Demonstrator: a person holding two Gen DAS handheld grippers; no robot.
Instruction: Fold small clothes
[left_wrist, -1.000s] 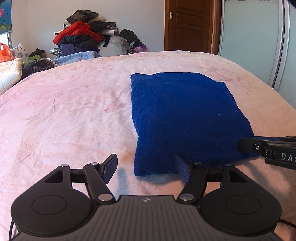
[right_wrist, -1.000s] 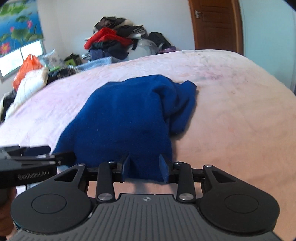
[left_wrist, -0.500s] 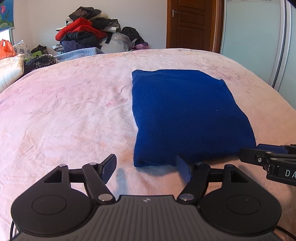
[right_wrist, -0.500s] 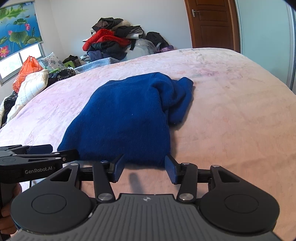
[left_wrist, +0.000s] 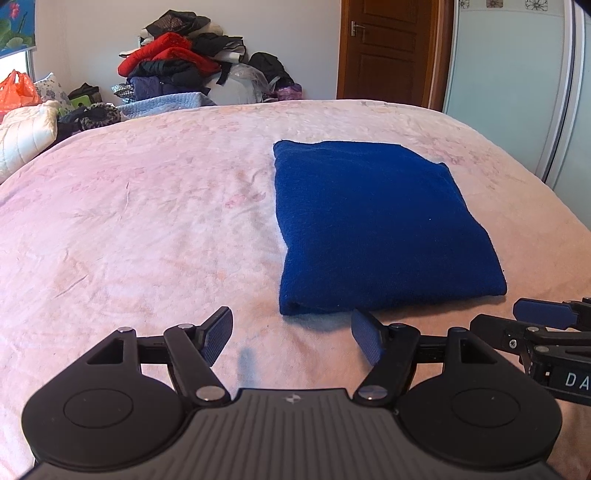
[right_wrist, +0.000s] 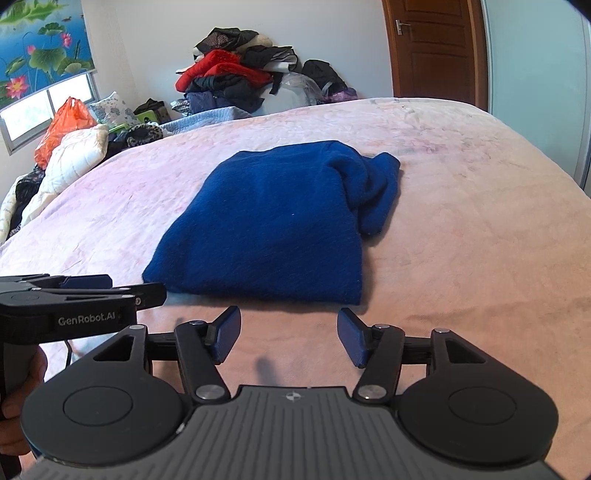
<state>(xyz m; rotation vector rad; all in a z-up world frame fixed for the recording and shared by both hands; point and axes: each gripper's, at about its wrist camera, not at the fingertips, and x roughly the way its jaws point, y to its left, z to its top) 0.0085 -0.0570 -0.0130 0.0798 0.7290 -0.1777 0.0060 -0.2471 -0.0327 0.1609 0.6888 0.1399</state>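
Observation:
A dark blue garment lies folded into a rectangle on the pink bedspread. In the right wrist view the garment shows a bunched sleeve part at its far right corner. My left gripper is open and empty, just short of the garment's near left corner. My right gripper is open and empty, just short of the garment's near edge. Each gripper shows at the side of the other's view: the right one and the left one.
A pile of mixed clothes sits at the bed's far end by the wall. A white quilted pillow and an orange bag lie at the far left. A wooden door and a sliding wardrobe stand at the right.
Both grippers have pulled back from the garment's near edge and opened wider. The right gripper let go of the edge it was around. The garment lies flat and still.

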